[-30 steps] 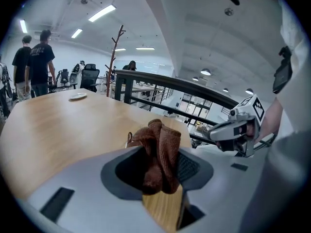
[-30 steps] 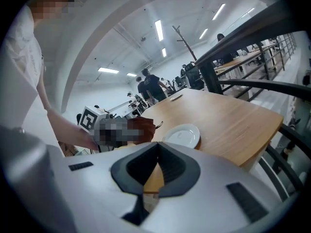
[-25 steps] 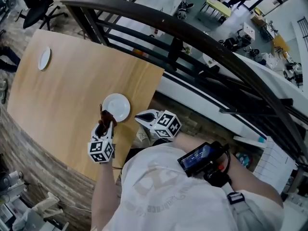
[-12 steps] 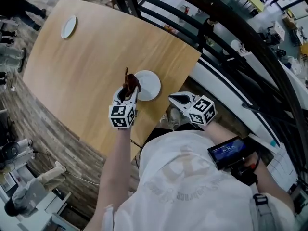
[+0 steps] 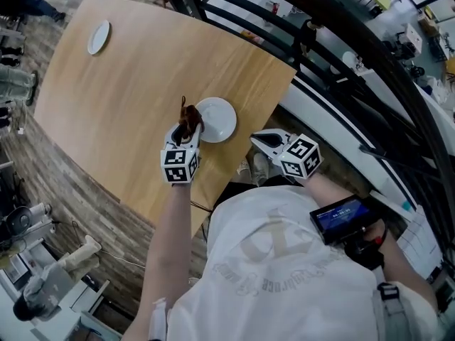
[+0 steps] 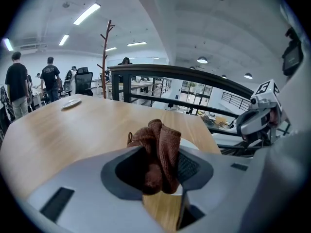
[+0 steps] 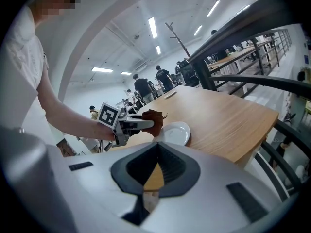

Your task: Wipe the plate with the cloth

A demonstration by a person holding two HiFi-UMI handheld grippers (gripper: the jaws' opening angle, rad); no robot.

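I hold the soft, limp cloth [image 6: 163,135] bunched in my clamped left claw [image 6: 159,154], just beside the light, breakable plate [image 5: 217,119] at the tabletop's [image 5: 128,84] near edge; my right claw [image 7: 155,147] is closed, empty.

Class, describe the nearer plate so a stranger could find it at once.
On the wooden table, go to the near edge by the person. The white plate there lies beside the brown cloth in the left gripper; the other plate sits at the far corner.
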